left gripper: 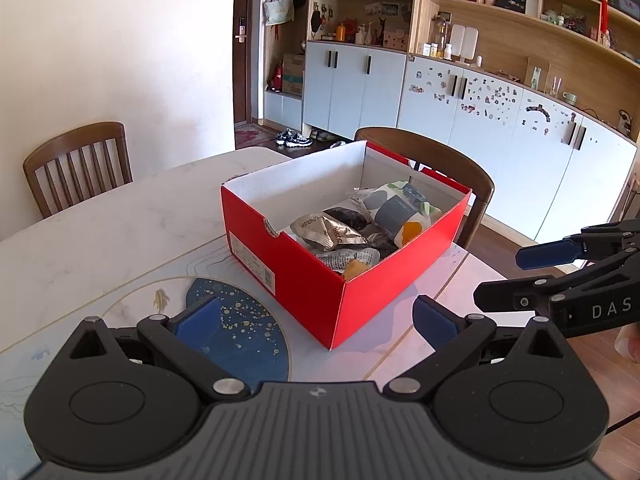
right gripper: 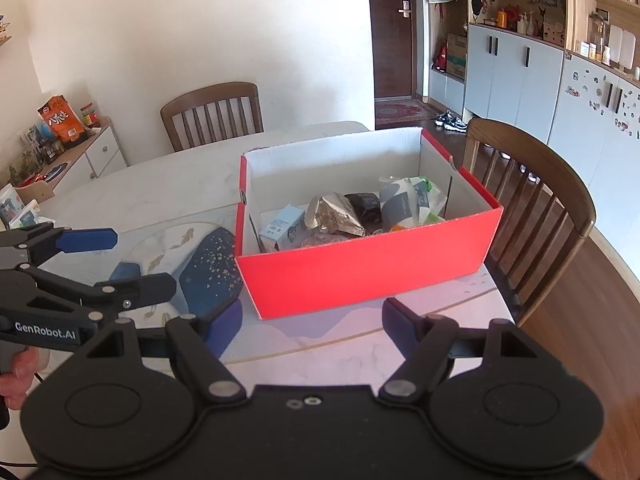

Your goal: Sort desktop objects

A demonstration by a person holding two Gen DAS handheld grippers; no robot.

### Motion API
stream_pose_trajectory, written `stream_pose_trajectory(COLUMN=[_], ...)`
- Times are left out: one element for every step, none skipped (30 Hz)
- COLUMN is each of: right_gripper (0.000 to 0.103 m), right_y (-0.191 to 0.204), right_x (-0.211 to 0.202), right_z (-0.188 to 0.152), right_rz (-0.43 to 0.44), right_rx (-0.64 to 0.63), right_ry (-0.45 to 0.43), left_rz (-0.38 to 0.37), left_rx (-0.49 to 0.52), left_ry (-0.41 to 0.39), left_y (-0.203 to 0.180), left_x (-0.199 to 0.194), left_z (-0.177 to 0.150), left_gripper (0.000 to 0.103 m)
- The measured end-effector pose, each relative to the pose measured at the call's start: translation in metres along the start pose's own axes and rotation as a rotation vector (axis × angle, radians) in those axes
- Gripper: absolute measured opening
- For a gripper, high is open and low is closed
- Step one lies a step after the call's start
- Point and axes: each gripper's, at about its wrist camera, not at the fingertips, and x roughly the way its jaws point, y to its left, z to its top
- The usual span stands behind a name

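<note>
Both the left claw point(left gripper: 316, 316) and right claw point(right gripper: 312, 320) hung spread and empty, the open red cardboard box point(left gripper: 372, 292) of packets lying centre-frame just ahead, nearer the right.

The lower parts of the packets point(right gripper: 334, 216) are hidden by the near wall of the red box point(right gripper: 360, 268). The print on the box label point(left gripper: 252, 258) is too small to be read. A hand point(right gripper: 16, 376) is cut off by the picture's left edge.

A home dining room: wooden chairs point(right gripper: 212, 114), entry door point(right gripper: 394, 28), shoes point(left gripper: 294, 137), knick-knack shelves point(left gripper: 520, 4).
</note>
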Motion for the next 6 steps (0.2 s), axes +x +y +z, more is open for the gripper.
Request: stream_pose_trajectory(right_gripper=[0.077,0.077,0.077,0.077,0.077,0.077], right_y=[0.0001,0.0003,0.0003,0.0005,0.0007,0.0013], right_x=[-0.0003,-0.0004,-0.0003,-0.0004,-0.0001,0.0002], right_z=[-0.0005,-0.0007,-0.0006,-0.001,-0.0015,-0.0025], right_rz=[0.0,-0.001,-0.001,0.0,0.001,0.001], right_rx=[0.0,0.0,0.0,0.001,0.001,0.002], right_ry=[0.001,0.002,0.002,0.002,0.002,0.003], left_rz=[-0.005,-0.003,0.0,-0.003,-0.004,-0.001], left_rx=[-0.003,-0.004,-0.005,-0.007,-0.011,-0.013], left_ry=[0.003,0.005,0.008,0.013,0.017,0.018], left_y=[0.0005,0.0009,0.0012,0.0018,0.0024,0.0029], left_x=[0.0003,0.0004,0.0004,0.0005,0.0005,0.0001], left_z=[0.0002,-0.0003,-0.0007,-0.0011,-0.0017,-0.0021], left_gripper=[0.103,0.103,0.103,0.103,0.103,0.103])
